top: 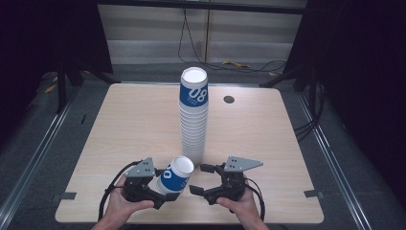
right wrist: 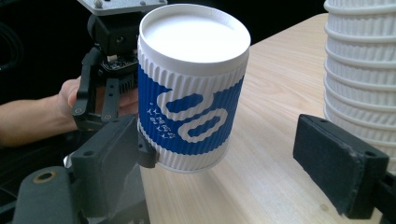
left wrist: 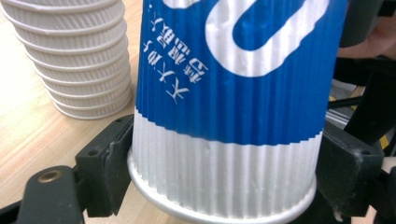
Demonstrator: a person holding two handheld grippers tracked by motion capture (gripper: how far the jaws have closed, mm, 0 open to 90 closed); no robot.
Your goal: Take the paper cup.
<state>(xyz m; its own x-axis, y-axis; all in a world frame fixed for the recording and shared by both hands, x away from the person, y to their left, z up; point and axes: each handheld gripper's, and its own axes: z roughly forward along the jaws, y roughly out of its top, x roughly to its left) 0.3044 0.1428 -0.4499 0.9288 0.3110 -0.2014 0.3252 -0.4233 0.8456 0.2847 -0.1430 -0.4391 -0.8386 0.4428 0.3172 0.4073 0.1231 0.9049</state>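
Note:
A tall stack of white ribbed paper cups (top: 194, 120) stands mid-table, its top cup blue and white with "08" on it. My left gripper (top: 165, 188) is shut on one more blue-and-white cup (top: 174, 175), clamped by its white lower band (left wrist: 224, 177). That cup tilts up and right, toward the foot of the stack. My right gripper (top: 202, 178) stands open just right of the cup, touching nothing. In the right gripper view the held cup (right wrist: 191, 93) sits ahead of the left jaw, and the stack (right wrist: 362, 70) rises behind the right jaw.
The light wooden table (top: 134, 124) has a round dark grommet (top: 229, 99) behind and right of the stack. Both hands rest near the front edge. Dark floor, rails and cables surround the table.

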